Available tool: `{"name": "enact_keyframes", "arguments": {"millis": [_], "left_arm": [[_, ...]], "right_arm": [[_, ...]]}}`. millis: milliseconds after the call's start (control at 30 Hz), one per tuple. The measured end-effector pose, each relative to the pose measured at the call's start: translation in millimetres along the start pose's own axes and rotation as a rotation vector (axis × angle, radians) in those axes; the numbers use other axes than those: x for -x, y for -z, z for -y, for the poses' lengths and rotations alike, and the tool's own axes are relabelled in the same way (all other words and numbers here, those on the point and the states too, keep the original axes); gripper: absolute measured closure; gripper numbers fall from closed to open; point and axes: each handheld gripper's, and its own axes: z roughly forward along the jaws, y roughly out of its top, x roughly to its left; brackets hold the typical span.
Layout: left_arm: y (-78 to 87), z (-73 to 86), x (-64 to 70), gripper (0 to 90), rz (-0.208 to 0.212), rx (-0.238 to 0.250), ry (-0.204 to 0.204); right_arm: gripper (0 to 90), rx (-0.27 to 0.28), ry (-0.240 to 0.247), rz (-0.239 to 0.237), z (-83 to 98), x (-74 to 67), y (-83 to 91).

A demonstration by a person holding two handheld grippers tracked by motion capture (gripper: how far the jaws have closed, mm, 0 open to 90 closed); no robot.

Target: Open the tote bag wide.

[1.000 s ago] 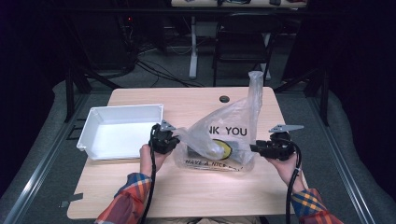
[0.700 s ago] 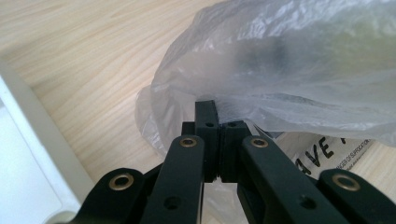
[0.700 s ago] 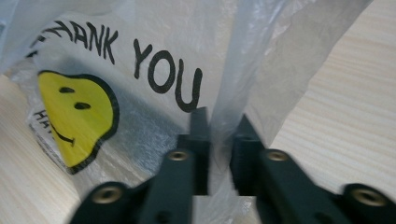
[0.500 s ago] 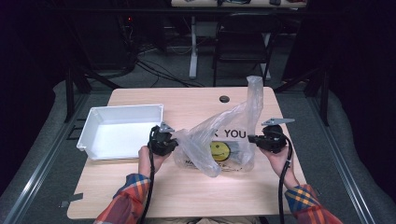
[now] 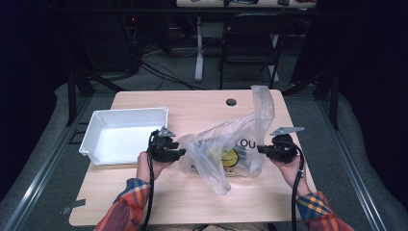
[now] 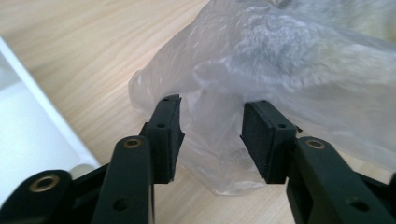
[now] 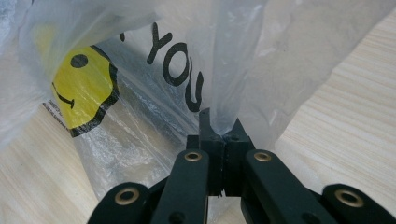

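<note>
Since the earlier frames the two hands have drawn closer together, so the plastic bag [image 5: 226, 154] that was stretched flat between them now sags and bunches, and the left gripper [image 6: 210, 130] has just been opening its jaws. Its pads stand apart with a crumpled fold of film lying in the gap ahead of them, not pinched. The right gripper [image 7: 219, 140] is clamped on a gathered strip of the bag, the film rising straight out from between its closed pads.

Just beyond the right gripper's tips hangs the printed panel, the black "YOU" lettering and, to its left in that gripper's view, the yellow smiley face [image 7: 81, 91]. Outward from the left gripper, the bag lies slumped on the wooden table [image 5: 192, 108]; behind and beside that gripper (on the side away from the bag) sits the white tray [image 5: 94, 130].

By my reading the step in hand is a re-grip: the left side has let go to take a better hold, while the right keeps the bag anchored. The next move calls for the left jaws to advance onto a single edge of film, probably near the mouth, and close there.
</note>
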Motion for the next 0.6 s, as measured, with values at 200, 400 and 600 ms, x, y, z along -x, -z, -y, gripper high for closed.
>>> {"name": "enact_keyframes", "arguments": {"millis": [200,400,600], "left_arm": [[17.3,-7.2,7.1,42.2,0.022,0.066,-0.042],[5.1,-15.6,11.8,47.9,0.023,0.049,-0.102],[-22.6,-19.0,12.7,76.0,-0.014,-0.010,-0.136]], "right_arm": [[90.0,-0.010,0.014,-0.002,-1.0,-3.3,-1.9],[90.0,-0.020,0.020,-0.014,0.3,-4.4,-3.3],[90.0,-0.035,0.023,-0.015,3.5,-6.0,-2.6]]}}
